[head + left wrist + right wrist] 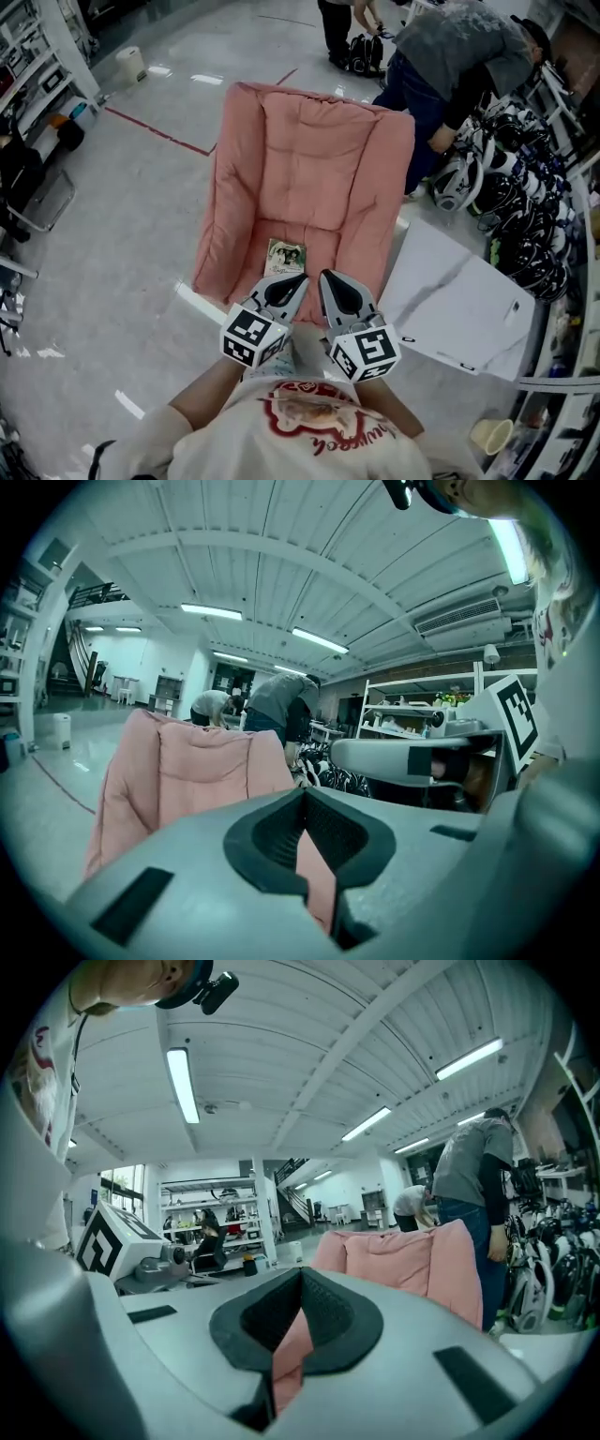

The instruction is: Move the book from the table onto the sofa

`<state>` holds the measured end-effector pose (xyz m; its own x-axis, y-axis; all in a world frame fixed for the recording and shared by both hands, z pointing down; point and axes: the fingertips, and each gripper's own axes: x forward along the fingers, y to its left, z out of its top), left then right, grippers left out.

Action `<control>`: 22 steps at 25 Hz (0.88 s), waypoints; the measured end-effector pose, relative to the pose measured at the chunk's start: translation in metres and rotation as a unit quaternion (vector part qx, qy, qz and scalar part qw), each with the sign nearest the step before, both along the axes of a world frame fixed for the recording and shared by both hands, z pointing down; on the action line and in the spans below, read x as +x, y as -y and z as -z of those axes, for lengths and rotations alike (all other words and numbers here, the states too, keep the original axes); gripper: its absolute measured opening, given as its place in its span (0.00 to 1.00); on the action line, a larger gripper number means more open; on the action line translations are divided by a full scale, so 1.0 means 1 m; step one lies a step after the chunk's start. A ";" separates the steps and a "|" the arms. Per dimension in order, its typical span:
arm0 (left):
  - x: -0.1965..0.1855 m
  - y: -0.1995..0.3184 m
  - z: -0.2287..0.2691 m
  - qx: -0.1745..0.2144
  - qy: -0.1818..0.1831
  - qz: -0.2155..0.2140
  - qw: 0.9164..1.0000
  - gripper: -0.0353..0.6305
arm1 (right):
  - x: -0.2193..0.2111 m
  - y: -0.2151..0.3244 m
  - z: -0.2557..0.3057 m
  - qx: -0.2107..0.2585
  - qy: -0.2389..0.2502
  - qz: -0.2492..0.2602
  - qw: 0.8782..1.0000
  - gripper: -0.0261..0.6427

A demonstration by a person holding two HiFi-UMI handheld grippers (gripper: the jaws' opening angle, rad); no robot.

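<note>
Sofa (309, 159), left gripper (300, 278), right gripper (325, 275), jaws closed, empty

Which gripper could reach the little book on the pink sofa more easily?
Probably the left gripper: its shut, empty jaws point nearest the book; the right gripper, also shut, sits slightly farther.

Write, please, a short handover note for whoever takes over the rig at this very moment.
Left gripper: jaws shut, nothing between them, held up in front of the person's chest.
Right gripper: the same, shut and empty, beside the left.
Book: lies flat on the seat of the pink sofa, near its front edge, free of both grippers.
White table: to the right of the sofa.
Done: the book is on the sofa and released.
Left: apparently nothing; the job looks finished.
</note>
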<state>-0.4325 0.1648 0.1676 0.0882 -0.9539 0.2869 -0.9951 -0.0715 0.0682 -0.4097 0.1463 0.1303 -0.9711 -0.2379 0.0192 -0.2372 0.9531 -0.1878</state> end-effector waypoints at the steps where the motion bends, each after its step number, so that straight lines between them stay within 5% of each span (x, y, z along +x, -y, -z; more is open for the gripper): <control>1: 0.010 -0.004 0.002 0.004 0.001 0.001 1.000 0.06 | 0.009 -0.005 0.003 0.004 0.004 0.002 1.000 0.04; 15: 0.228 -0.115 -0.013 0.071 -0.047 0.071 0.994 0.06 | 0.223 -0.116 -0.026 0.013 0.021 0.075 0.997 0.04; 22: 0.286 -0.173 0.005 0.091 -0.041 0.100 0.990 0.06 | 0.284 -0.173 -0.005 0.025 0.041 0.111 0.993 0.04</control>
<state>-0.1464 0.3383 0.1625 -0.0917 -0.9900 0.1074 -0.9822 0.1077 0.1541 -0.1259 0.3196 0.1356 -0.9975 -0.0175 -0.0688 -0.0070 0.9888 -0.1488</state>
